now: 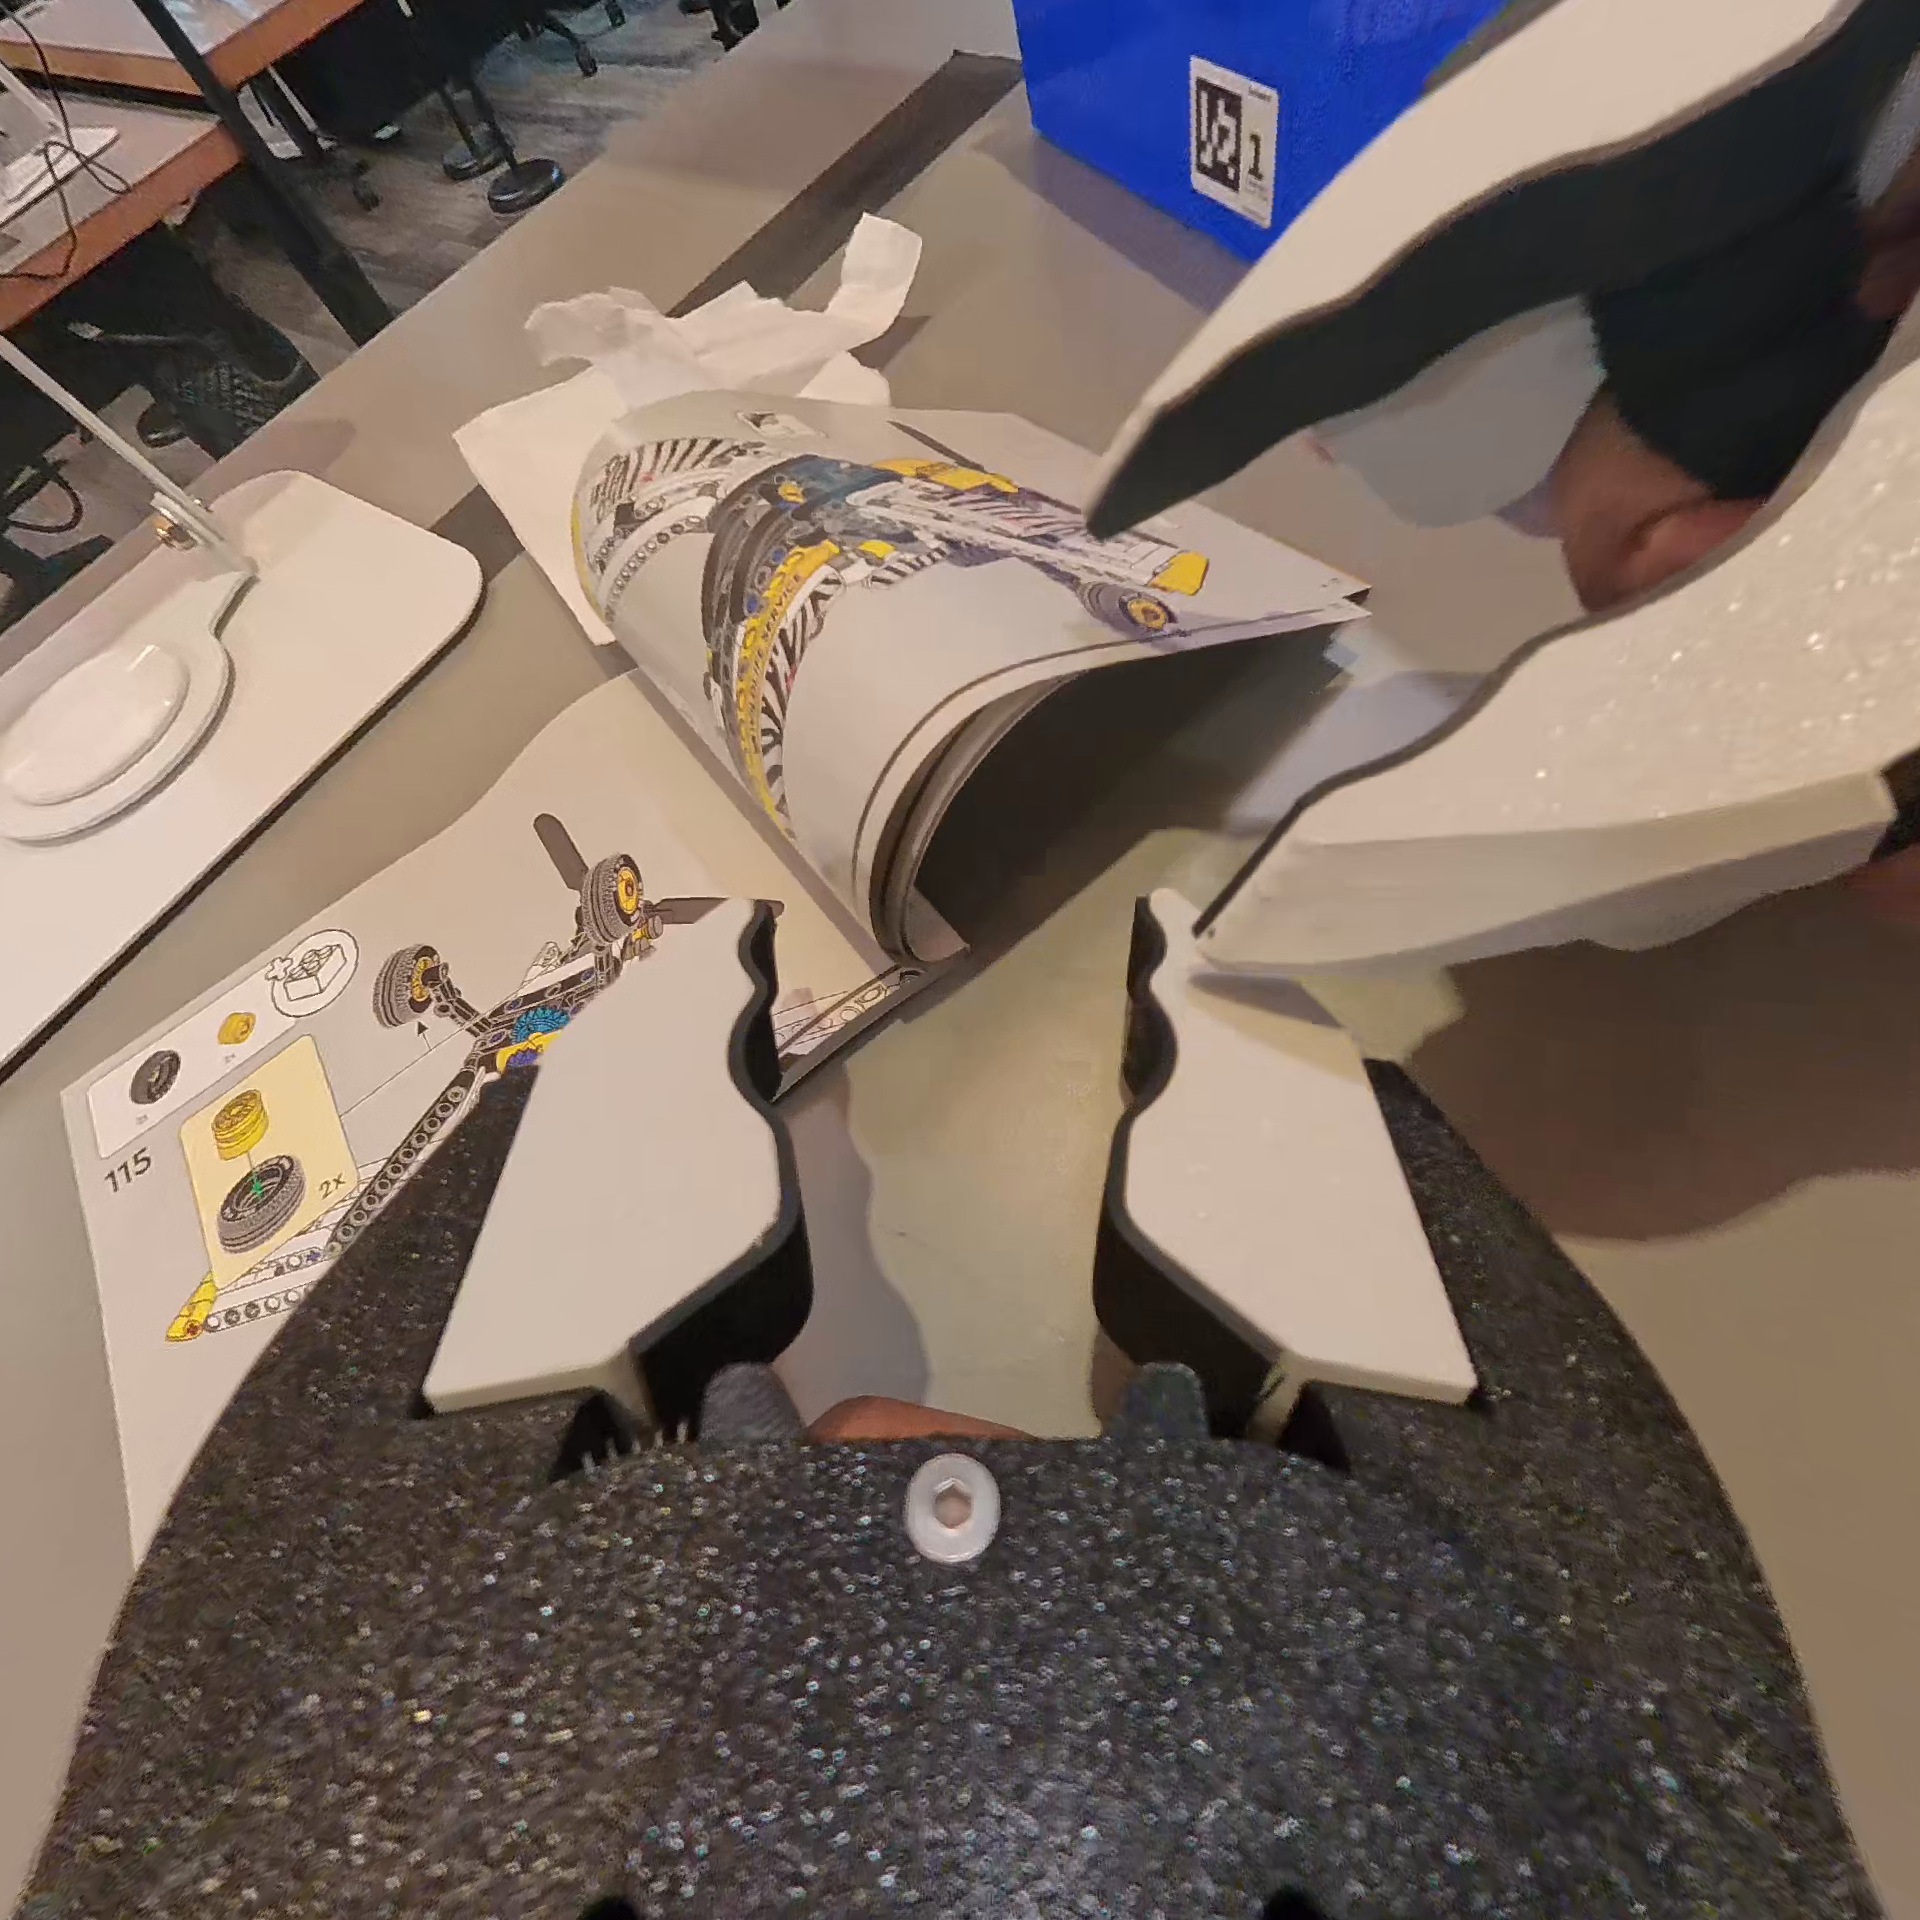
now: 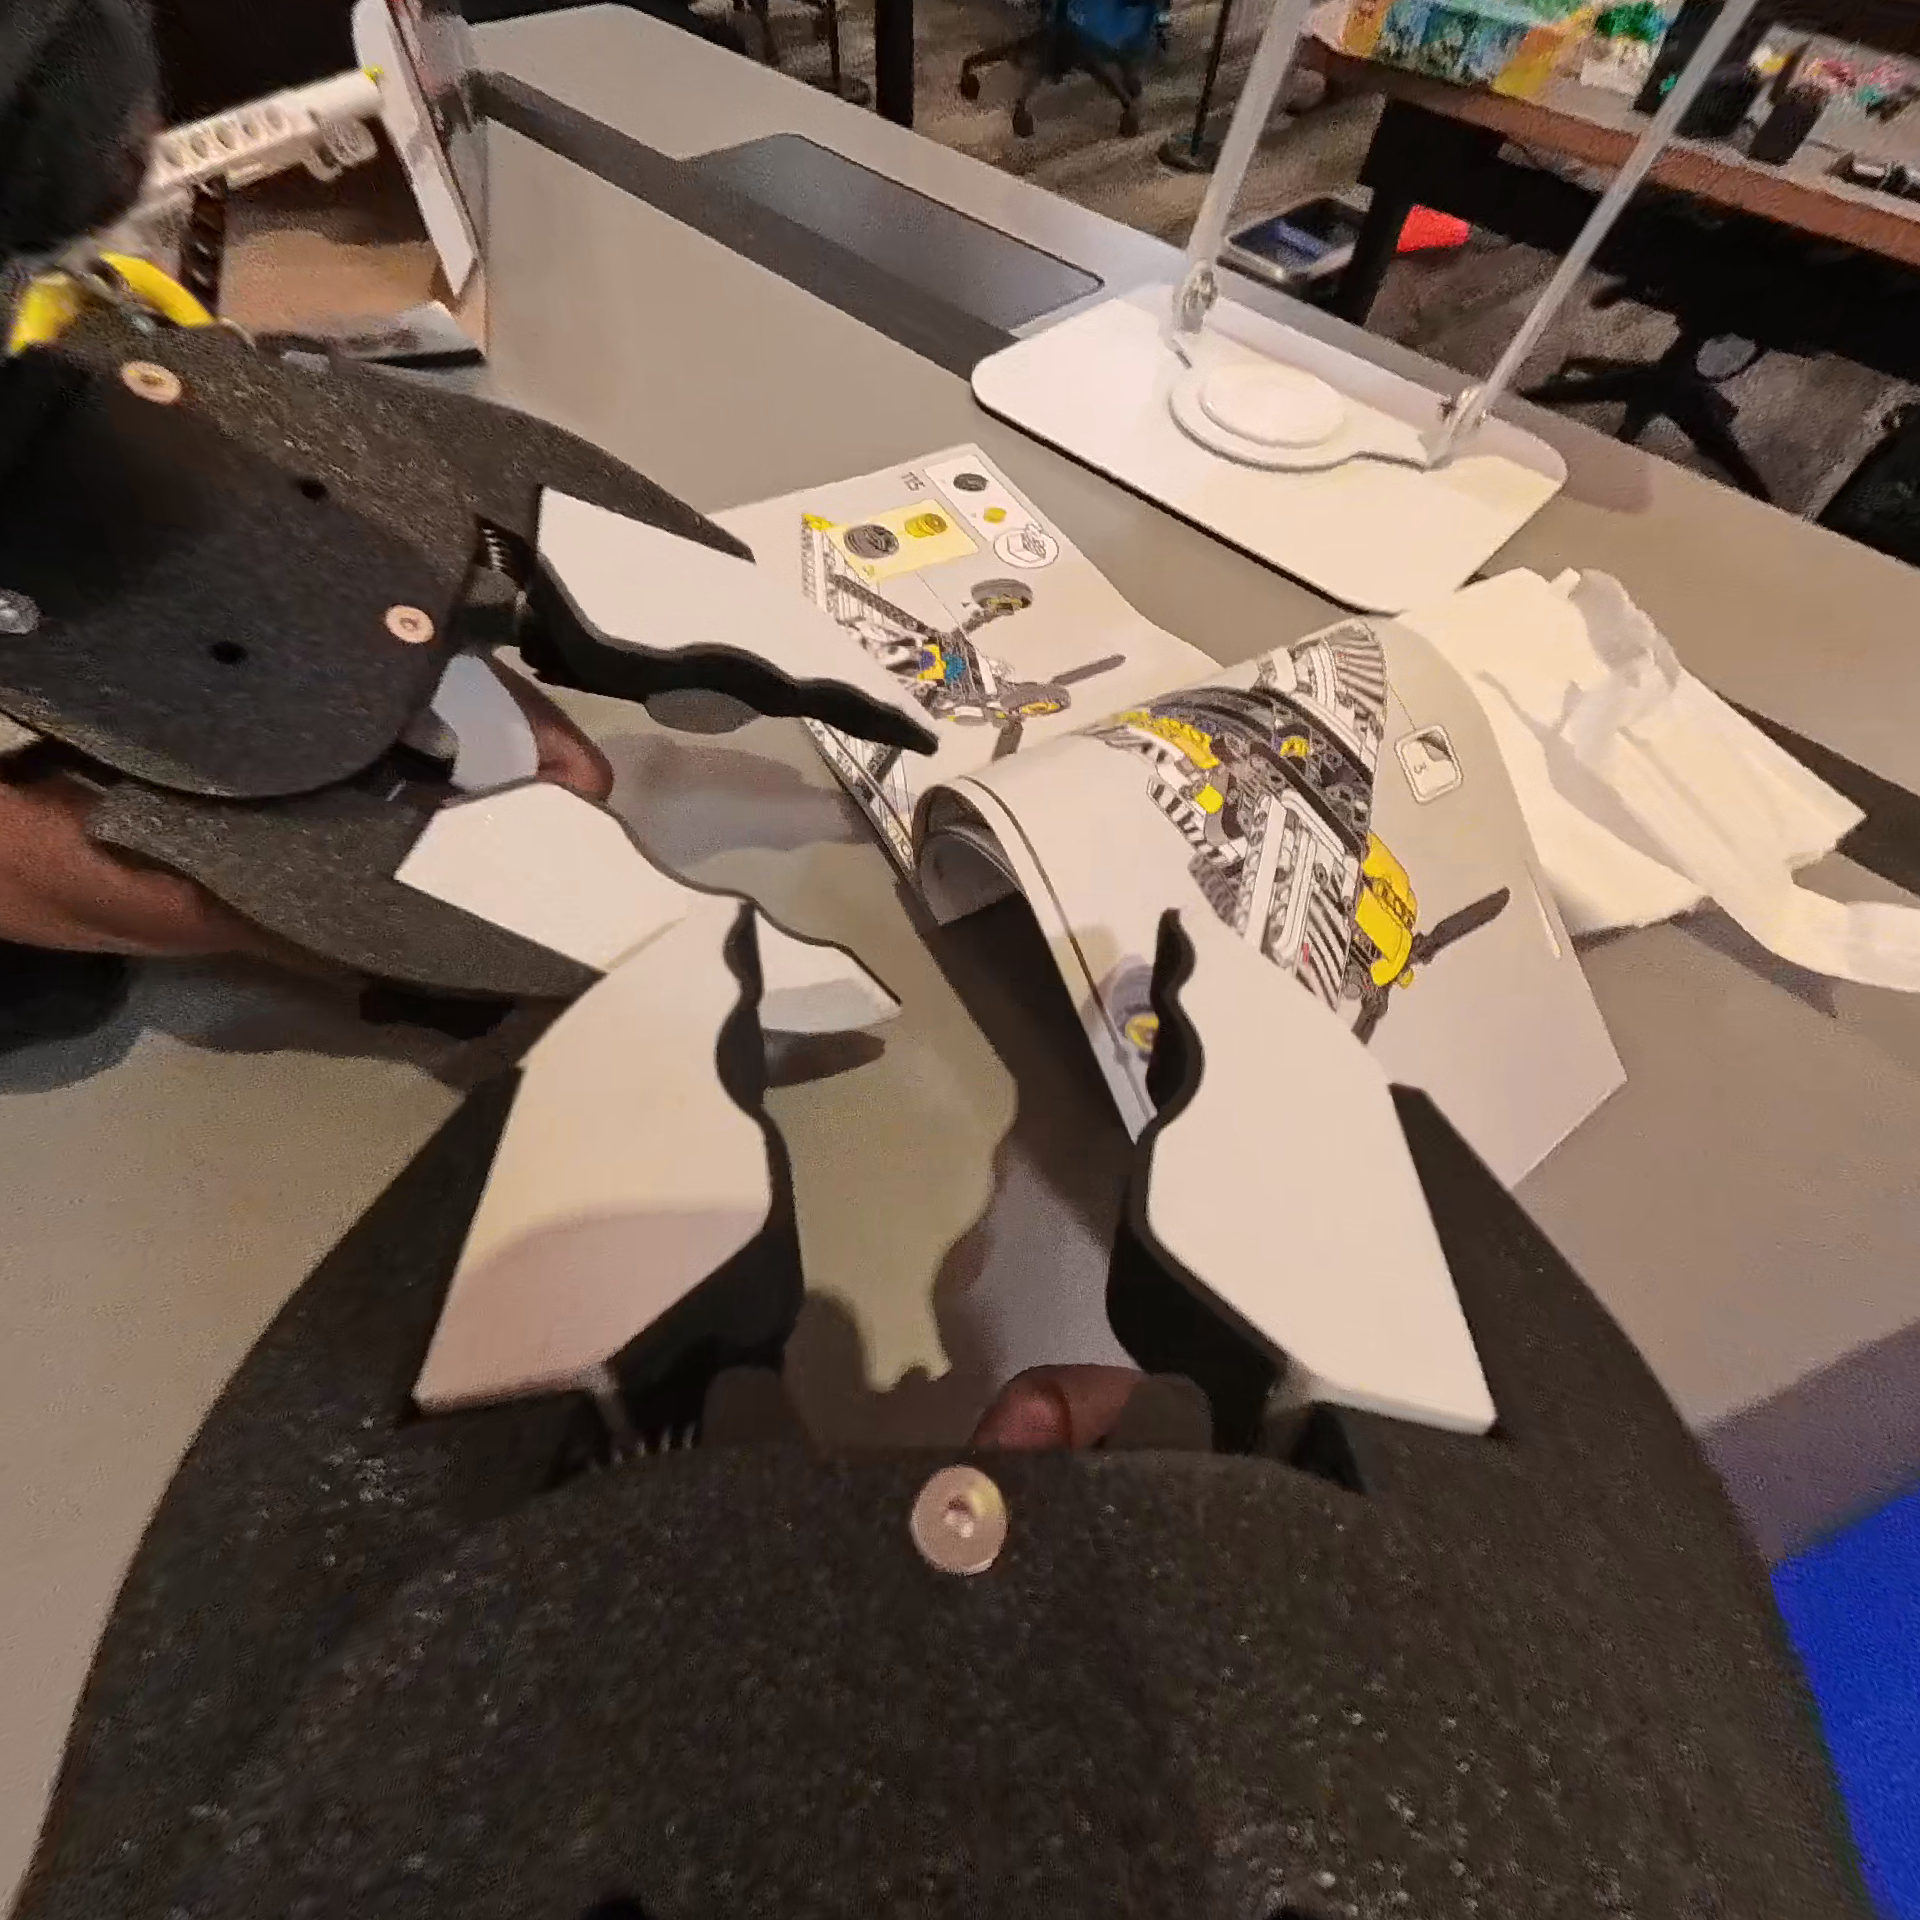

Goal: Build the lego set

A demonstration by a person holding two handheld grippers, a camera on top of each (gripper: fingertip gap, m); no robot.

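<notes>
Both grippers gape beside booklet near edge

Left hand-held gripper: jaws spread wide, nothing between the pads, fingers levelled forward and low. Right hand-held gripper: jaws spread wide, nothing gripped, angled in from the right, its lower finger just beside the left one's right fingertip.

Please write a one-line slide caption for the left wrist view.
Open left gripper above an instruction booklet on a grey table.
</notes>
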